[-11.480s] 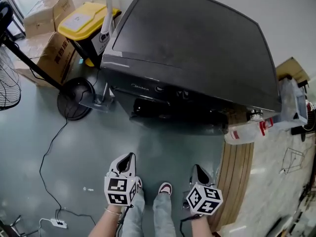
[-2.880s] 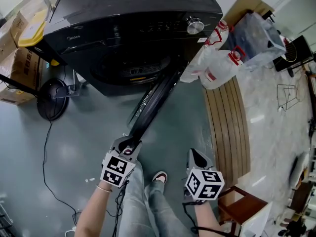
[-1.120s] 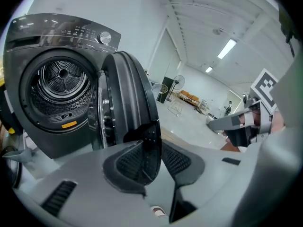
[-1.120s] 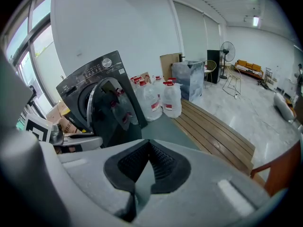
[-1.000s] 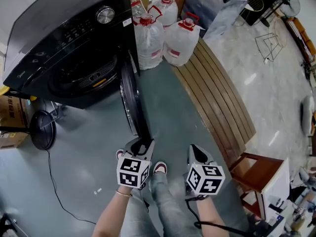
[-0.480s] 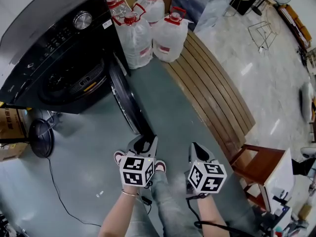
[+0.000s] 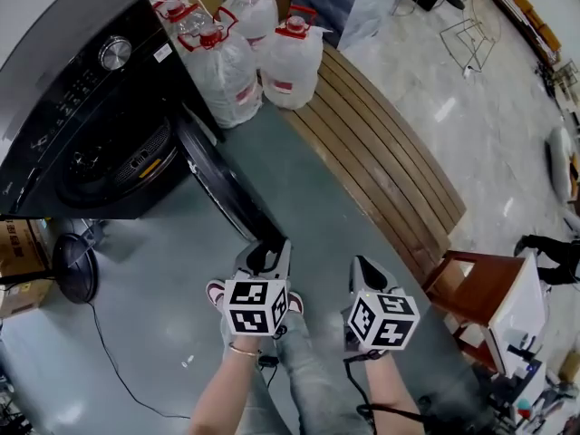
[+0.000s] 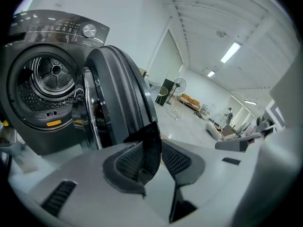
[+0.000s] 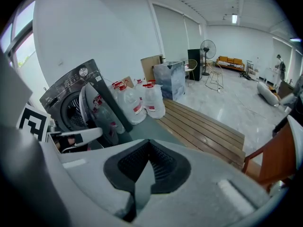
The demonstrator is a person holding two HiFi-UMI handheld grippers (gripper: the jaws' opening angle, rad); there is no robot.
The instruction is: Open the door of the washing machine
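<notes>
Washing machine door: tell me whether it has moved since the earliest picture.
Yes. The door has swung out from the washing machine, off the drum opening, clamped in the left hand-held gripper.

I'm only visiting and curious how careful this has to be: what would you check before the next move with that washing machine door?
1. Left gripper clamped on the door edge: ok, its fingers pinch it.
2. Door swung off the drum: ok, the opening shows.
3. Right gripper free: ok, fingers together, nothing held.
4. Door clear of the bottles: cannot tell, they stand close by its hinge side.
5. Door clear of the bench: ok, apart.
</notes>
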